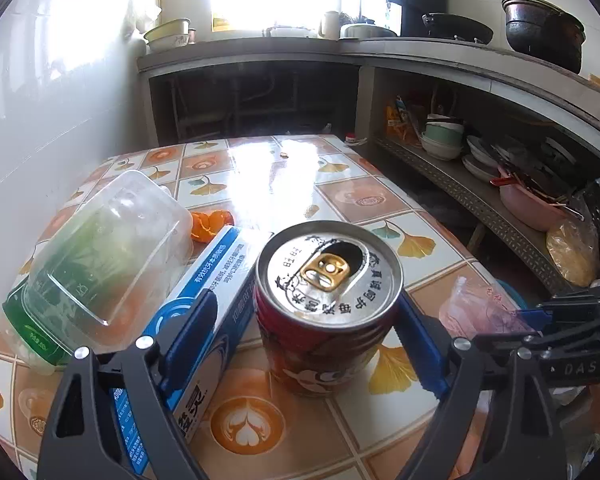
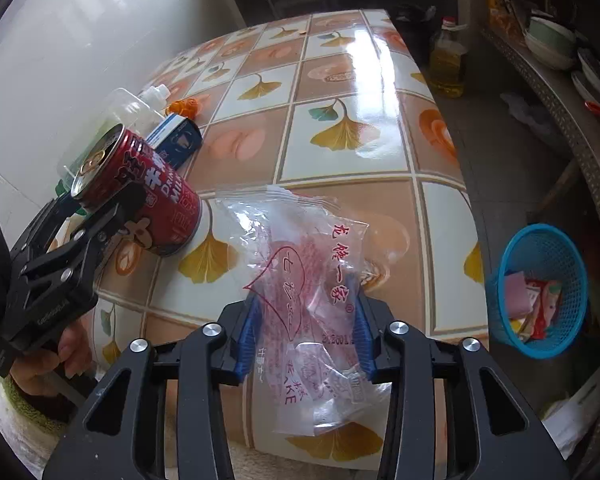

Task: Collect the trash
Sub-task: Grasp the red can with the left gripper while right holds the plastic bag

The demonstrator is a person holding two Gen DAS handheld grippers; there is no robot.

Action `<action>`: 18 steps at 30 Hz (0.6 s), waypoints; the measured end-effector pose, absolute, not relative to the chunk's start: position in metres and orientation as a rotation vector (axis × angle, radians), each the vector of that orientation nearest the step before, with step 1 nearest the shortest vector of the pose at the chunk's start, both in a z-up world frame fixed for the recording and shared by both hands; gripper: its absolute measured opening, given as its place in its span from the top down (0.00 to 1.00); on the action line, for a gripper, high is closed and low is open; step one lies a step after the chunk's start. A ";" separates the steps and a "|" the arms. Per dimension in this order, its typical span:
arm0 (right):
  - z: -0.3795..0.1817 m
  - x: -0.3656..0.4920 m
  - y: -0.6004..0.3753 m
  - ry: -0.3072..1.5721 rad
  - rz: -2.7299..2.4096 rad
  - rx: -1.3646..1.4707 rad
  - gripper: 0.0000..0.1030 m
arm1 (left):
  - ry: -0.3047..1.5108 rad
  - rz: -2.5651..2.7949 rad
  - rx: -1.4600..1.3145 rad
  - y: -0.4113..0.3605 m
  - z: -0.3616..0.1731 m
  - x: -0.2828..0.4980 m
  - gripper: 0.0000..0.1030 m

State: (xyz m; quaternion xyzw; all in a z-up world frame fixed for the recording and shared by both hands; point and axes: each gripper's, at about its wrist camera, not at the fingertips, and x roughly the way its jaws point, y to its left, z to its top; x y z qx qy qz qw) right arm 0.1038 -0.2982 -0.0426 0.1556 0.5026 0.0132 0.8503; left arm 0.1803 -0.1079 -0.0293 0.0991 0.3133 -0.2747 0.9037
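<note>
A red drink can [image 1: 324, 308] with its tab open stands upright on the tiled table [image 1: 352, 200]. My left gripper [image 1: 306, 300] is open and straddles the can; there is a gap at the left pad, and the right pad is close beside the can. The right wrist view also shows the can [image 2: 168, 204] and the left gripper [image 2: 92, 208], held by a hand. A clear plastic bag with red print [image 2: 300, 272] lies flat near the table's front edge. My right gripper [image 2: 305, 304] is open, its blue pads at the bag's two sides.
Left of the can lie a blue-and-white box [image 1: 212, 304], a clear container with a green lid [image 1: 100, 256] on its side, and orange peel [image 1: 208, 224]. A blue basket [image 2: 540, 292] holding wrappers stands on the floor to the right, with an oil bottle [image 2: 446, 60] and shelves of bowls beyond.
</note>
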 end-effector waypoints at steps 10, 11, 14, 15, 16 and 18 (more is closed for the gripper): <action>-0.045 0.093 -0.301 1.029 0.023 0.333 0.57 | 0.689 -0.519 0.237 -0.125 -0.035 0.187 0.30; -0.045 0.093 -0.300 1.029 0.020 0.323 0.57 | 0.689 -0.519 0.236 -0.126 -0.035 0.186 0.33; -0.046 0.092 -0.296 1.031 0.004 0.293 0.59 | 0.685 -0.515 0.242 -0.129 -0.035 0.184 0.38; -0.045 0.092 -0.295 1.032 -0.001 0.286 0.61 | 0.686 -0.511 0.239 -0.129 -0.035 0.184 0.38; -0.045 0.091 -0.295 1.032 -0.006 0.284 0.63 | 0.687 -0.509 0.237 -0.129 -0.035 0.183 0.38; -0.045 0.091 -0.296 1.033 -0.023 0.279 0.69 | 0.687 -0.505 0.234 -0.128 -0.035 0.183 0.38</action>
